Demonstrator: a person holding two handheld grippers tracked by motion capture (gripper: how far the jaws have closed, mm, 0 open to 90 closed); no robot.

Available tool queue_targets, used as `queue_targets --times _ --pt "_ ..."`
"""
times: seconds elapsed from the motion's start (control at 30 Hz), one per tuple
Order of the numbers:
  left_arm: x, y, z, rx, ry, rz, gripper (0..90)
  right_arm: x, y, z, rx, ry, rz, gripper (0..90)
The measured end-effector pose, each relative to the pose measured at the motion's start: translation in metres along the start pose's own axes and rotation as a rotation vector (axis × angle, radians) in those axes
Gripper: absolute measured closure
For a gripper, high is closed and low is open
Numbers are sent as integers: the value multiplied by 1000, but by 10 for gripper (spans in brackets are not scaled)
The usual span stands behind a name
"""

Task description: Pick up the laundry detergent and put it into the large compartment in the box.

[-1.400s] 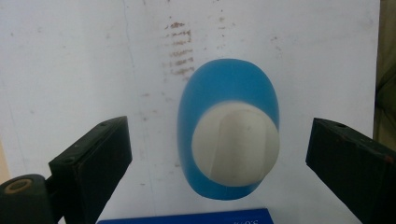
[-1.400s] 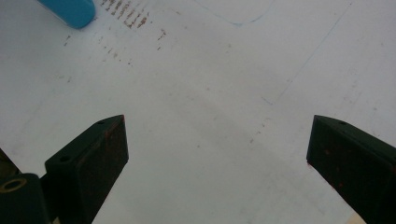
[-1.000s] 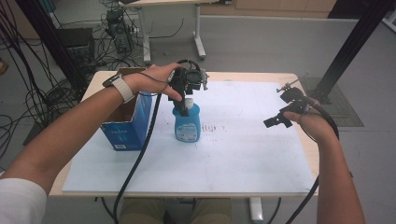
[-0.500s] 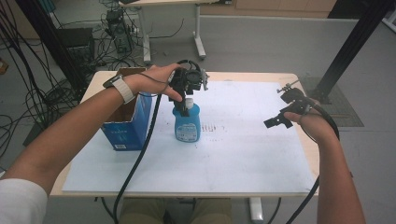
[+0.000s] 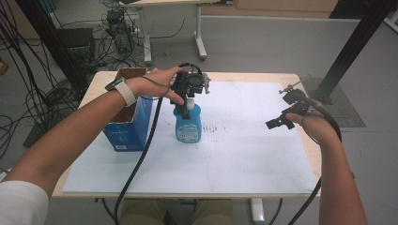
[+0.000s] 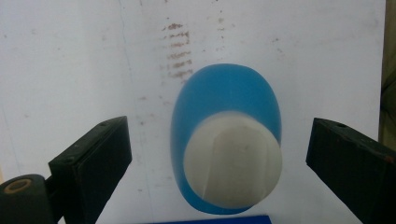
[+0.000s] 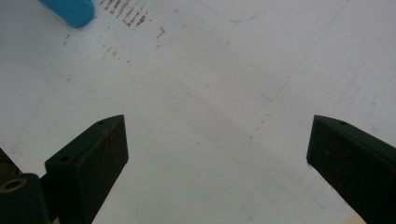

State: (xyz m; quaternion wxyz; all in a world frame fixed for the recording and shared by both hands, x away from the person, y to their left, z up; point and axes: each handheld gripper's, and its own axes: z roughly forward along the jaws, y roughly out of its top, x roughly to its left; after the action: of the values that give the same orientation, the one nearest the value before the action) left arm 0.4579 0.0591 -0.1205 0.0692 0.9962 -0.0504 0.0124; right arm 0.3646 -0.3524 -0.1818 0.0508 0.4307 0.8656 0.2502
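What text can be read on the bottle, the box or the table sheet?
None can be read.
Blue bottle: white label with print, too small and blurred.
Blue box: pale marking low on its front, too blurred.
White sheet: faint brown marks beside the bottle, not legible.

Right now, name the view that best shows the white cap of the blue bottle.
The left gripper view: the white cap sits large between the open jaws, seen from above. In the high view the left gripper largely covers it. The right gripper view catches a corner of the blue bottle.
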Motion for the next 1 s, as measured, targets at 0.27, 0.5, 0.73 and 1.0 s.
queue_targets --times 0.27,0.5,0.73,1.0 --pt "-1 5 12 29 -1 5 71 -2 -3 1 0 2 4 54" --pt "-5 9 18 42 10 13 73 -2 -5 3 -2 4 6 54" --pt "-6 11 28 58 12 14 83 -3 -6 4 -2 6 12 54" --pt "-9 12 35 64 24 16 93 -3 -7 4 0 8 17 54"
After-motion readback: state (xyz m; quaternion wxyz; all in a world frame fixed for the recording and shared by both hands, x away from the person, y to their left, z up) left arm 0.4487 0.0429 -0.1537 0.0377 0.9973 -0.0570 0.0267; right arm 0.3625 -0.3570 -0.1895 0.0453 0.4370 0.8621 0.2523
